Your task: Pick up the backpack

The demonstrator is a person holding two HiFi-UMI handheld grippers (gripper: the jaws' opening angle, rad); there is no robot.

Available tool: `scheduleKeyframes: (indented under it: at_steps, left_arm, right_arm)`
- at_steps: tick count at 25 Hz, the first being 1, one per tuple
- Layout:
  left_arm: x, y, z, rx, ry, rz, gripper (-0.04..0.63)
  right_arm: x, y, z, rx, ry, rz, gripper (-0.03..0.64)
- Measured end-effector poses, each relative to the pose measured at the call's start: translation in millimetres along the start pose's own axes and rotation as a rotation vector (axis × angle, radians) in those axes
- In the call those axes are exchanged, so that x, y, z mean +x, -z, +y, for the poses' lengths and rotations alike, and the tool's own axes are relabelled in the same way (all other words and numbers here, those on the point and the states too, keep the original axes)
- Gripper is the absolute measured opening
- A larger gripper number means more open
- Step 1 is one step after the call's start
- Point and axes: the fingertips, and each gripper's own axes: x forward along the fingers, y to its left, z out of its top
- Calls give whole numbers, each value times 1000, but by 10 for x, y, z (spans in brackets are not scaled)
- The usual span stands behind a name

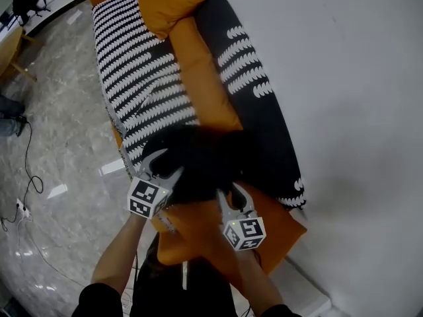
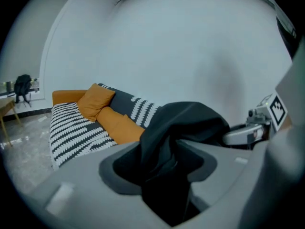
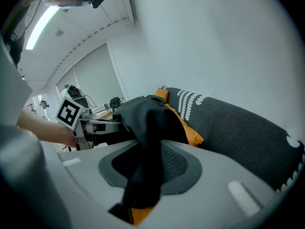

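The black backpack (image 1: 198, 160) lies slumped on the near end of an orange sofa (image 1: 205, 84). My left gripper (image 1: 162, 167) sits at its left edge and my right gripper (image 1: 231, 193) at its near right edge. In the left gripper view a fold of the backpack (image 2: 186, 123) runs down between the jaws of the left gripper (image 2: 162, 175), pinched there. In the right gripper view a black strap of the backpack (image 3: 147, 118) hangs between the jaws of the right gripper (image 3: 143, 175), also pinched. Each gripper shows in the other's view: the right gripper (image 2: 252, 130) and the left gripper (image 3: 90, 125).
A black and white patterned cover (image 1: 142, 78) drapes the sofa, with an orange cushion (image 1: 168, 2) at the far end. A white wall (image 1: 350, 78) runs along the right. Glossy floor (image 1: 59, 144) with a cable (image 1: 30, 170) lies to the left.
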Motion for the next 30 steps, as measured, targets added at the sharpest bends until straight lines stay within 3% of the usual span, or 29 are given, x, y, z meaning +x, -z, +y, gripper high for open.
scheduleKeyframes:
  at_steps: [2,5,10,17,22,30]
  left_arm:
    - [0,2,-10,-17,7,3,131]
    - [-34,25,-37,-69,12,9,34]
    - [-258,-188,-27,-128,-2,-20,21]
    - [-630,-541,-164,-131,4,-58,18]
    - [-1073,-874,-359,-160,-9,-127,17]
    - [-2341,-1704,-928,-147,-13,-233,17]
  right_arm:
    - [-7,-52,-25,2,0,-8,42]
    - [-18,-165,93,-25,-39,-37,9]
    - [-122,-432,419,2,-133,-91,7]
    - [-439,-528,712,42,-150,-74,5]
    - [-763,-800,928,40,-187,-122,5]
    - [-1724,-1650,1706,-134,-302,-191,5]
